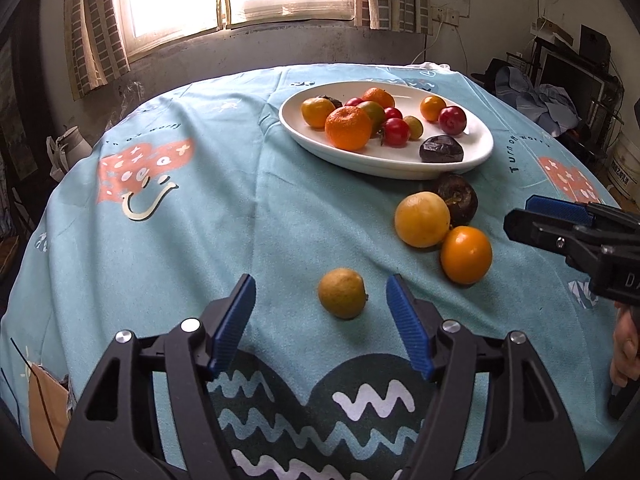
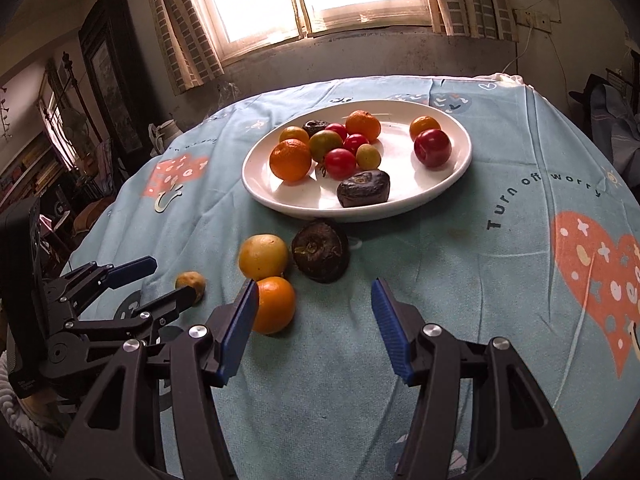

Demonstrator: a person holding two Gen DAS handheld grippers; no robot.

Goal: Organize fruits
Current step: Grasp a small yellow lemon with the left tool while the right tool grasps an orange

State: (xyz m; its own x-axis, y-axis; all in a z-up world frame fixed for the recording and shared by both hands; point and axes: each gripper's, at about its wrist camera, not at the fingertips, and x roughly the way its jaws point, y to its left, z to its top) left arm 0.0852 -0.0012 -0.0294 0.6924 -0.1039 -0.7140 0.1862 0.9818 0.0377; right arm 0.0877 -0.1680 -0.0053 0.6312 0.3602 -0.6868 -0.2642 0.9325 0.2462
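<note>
A white oval plate [image 1: 362, 165] [image 2: 298, 209] on the blue tablecloth holds several fruits: oranges, red plums, small yellow ones and a dark wrinkled one. Loose on the cloth lie a small yellow-green citrus [image 1: 342, 293] [image 2: 191, 285], a yellow orange [image 1: 422, 220] [image 2: 263, 256], a bright orange [image 1: 466, 255] [image 2: 276, 306] and a dark brown fruit [image 1: 458, 198] [image 2: 320, 255]. My left gripper [image 1: 321, 284] [image 2: 173, 277] is open with the small citrus between its fingers, untouched. My right gripper [image 2: 315, 286] [image 1: 520, 214] is open and empty, the bright orange beside its left finger.
The round table [image 1: 168, 248] stands under a bright window with curtains. A hand [image 1: 624, 348] holds the right gripper's handle at the right edge. Shelves and clutter line the room's sides. A cardboard box [image 1: 48, 408] sits at the lower left.
</note>
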